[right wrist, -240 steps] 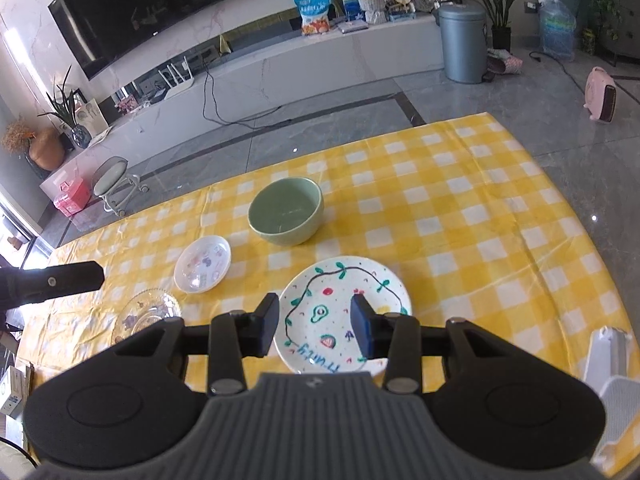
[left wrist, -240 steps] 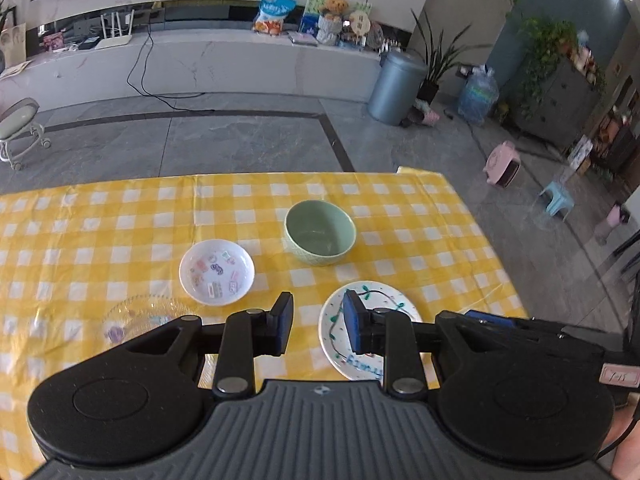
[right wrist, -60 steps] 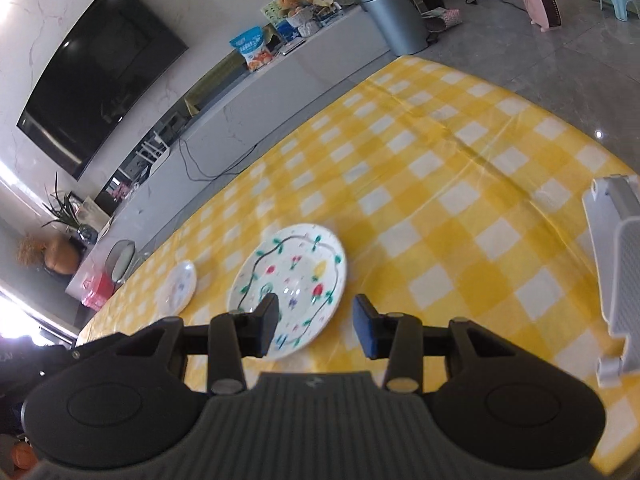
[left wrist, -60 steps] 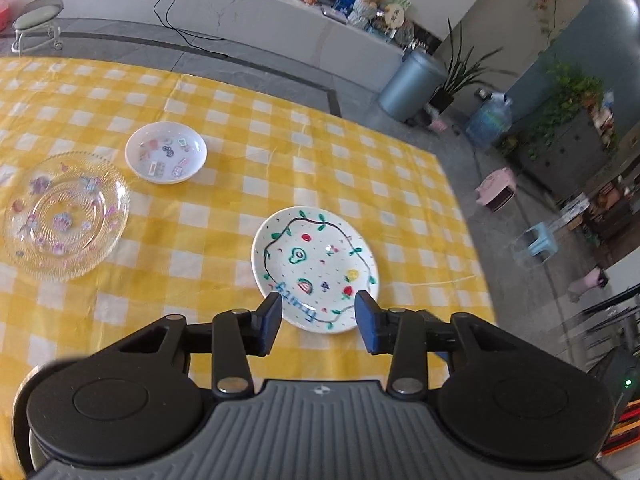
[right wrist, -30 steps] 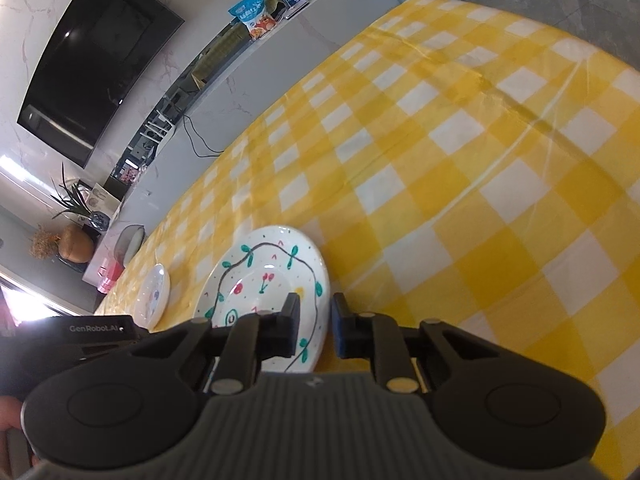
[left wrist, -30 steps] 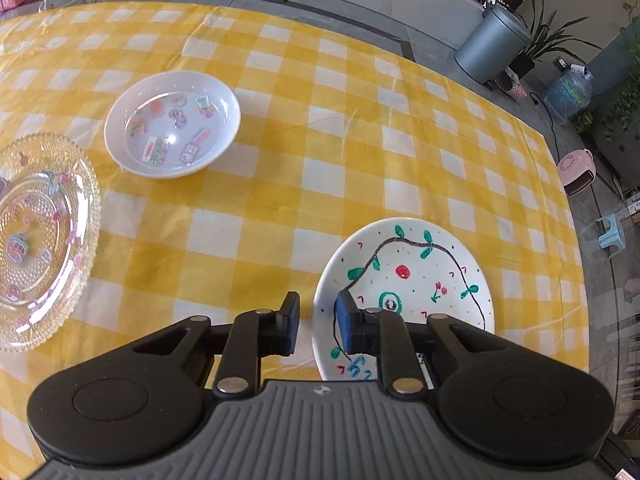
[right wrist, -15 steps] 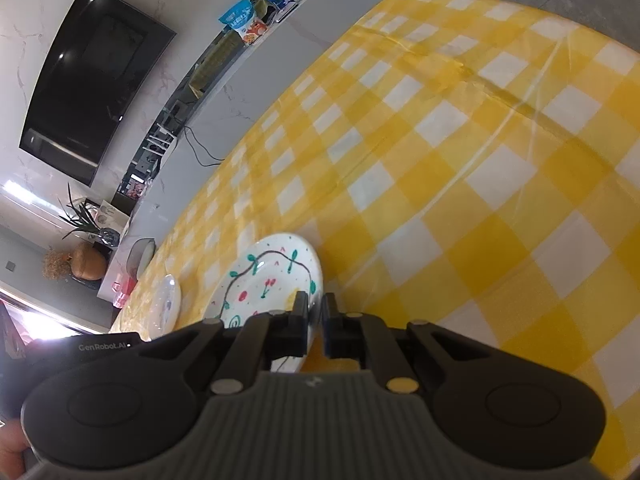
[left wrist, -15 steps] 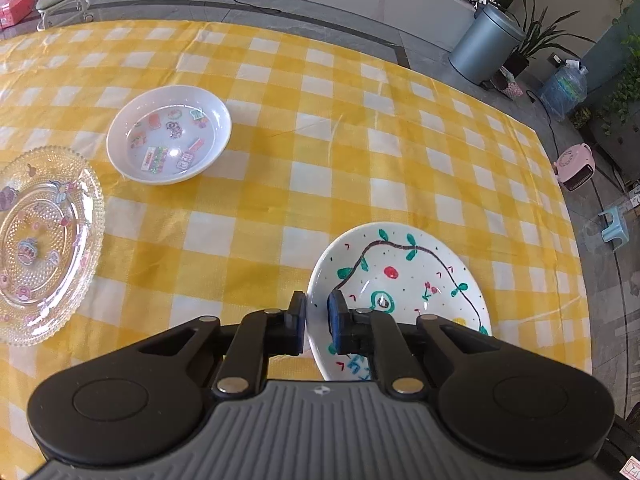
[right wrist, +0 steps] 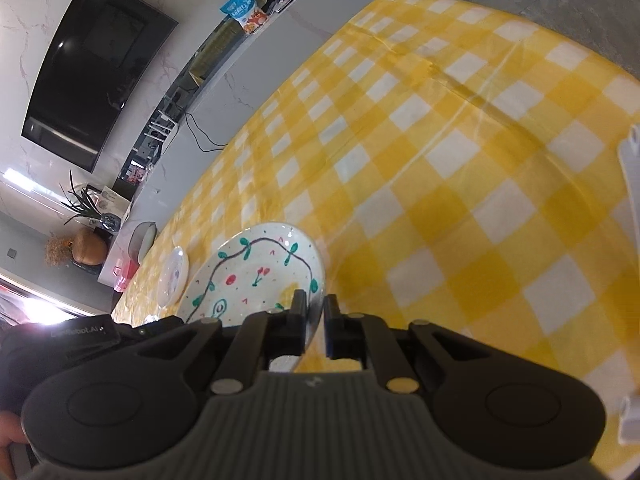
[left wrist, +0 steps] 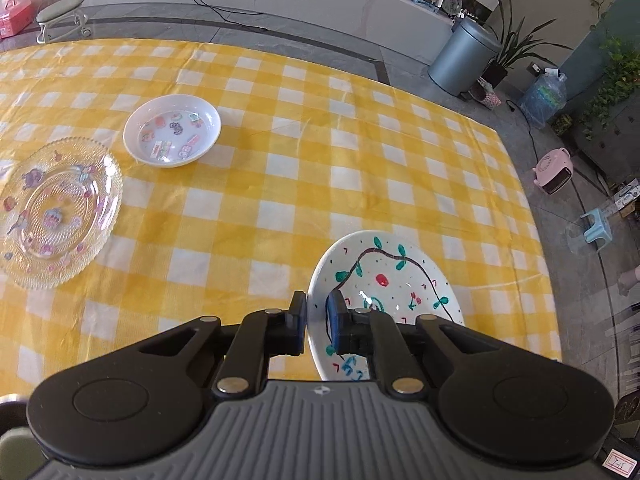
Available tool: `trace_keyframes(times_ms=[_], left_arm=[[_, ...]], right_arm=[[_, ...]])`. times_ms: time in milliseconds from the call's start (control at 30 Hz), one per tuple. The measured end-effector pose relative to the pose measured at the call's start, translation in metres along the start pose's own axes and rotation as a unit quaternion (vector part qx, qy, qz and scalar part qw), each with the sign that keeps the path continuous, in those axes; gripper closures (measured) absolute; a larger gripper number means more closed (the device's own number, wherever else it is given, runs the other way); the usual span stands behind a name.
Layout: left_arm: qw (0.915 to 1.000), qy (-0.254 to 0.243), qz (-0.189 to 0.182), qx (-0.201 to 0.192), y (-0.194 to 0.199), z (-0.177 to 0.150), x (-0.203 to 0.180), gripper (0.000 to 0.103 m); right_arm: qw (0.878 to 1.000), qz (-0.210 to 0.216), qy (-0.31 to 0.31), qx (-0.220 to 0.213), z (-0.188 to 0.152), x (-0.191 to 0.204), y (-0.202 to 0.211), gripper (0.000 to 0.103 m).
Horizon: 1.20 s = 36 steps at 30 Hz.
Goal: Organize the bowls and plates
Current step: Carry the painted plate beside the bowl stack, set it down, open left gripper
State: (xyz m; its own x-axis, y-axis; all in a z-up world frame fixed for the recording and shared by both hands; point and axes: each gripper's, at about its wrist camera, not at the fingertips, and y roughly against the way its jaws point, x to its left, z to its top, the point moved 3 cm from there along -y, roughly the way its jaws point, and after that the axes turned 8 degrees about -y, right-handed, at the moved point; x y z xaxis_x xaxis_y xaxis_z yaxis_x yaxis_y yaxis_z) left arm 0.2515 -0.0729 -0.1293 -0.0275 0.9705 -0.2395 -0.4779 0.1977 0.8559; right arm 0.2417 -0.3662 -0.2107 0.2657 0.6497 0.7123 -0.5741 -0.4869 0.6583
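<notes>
Your left gripper (left wrist: 317, 322) and right gripper (right wrist: 316, 322) both pinch the painted plate's (left wrist: 394, 276) rim from opposite sides, low in each frame. The sticker bowl (left wrist: 172, 131) and glass plate (left wrist: 54, 210) sit at the left on the yellow checked tablecloth (left wrist: 320, 160).

Near edge of the painted plate (left wrist: 384, 276) is buried under the left gripper (left wrist: 316, 322) body – can't see the blue scribble properly. Right of the plate, a white rack-looking thing (right wrist: 630, 216) – maybe a dish rack – gets chopped by the frame. The small dish (right wrist: 173, 276) behind the plate is too blurry to read.
</notes>
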Motion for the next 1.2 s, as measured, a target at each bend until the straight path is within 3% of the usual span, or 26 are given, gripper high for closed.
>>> trace_keyframes(times_ms=[333,567,1200], left_arm=[[0.9996,0.005,-0.016,-0.023,0.039,-0.041,-0.021,0.091],[0.9985,0.036,-0.037,-0.016,0.044,-0.066,-0.018,0.091],[0.999,0.04,-0.006,0.018,0.017,-0.111,-0.012,0.091]], right_arm=[[1.0,0.0,-0.023,0.018,-0.023,-0.022,0.049,0.097],[0.998,-0.042,0.036,0.036,-0.023,-0.01,0.069,0.096],[0.98,-0.142,0.121,0.062,-0.042,-0.005,0.048,0.095]])
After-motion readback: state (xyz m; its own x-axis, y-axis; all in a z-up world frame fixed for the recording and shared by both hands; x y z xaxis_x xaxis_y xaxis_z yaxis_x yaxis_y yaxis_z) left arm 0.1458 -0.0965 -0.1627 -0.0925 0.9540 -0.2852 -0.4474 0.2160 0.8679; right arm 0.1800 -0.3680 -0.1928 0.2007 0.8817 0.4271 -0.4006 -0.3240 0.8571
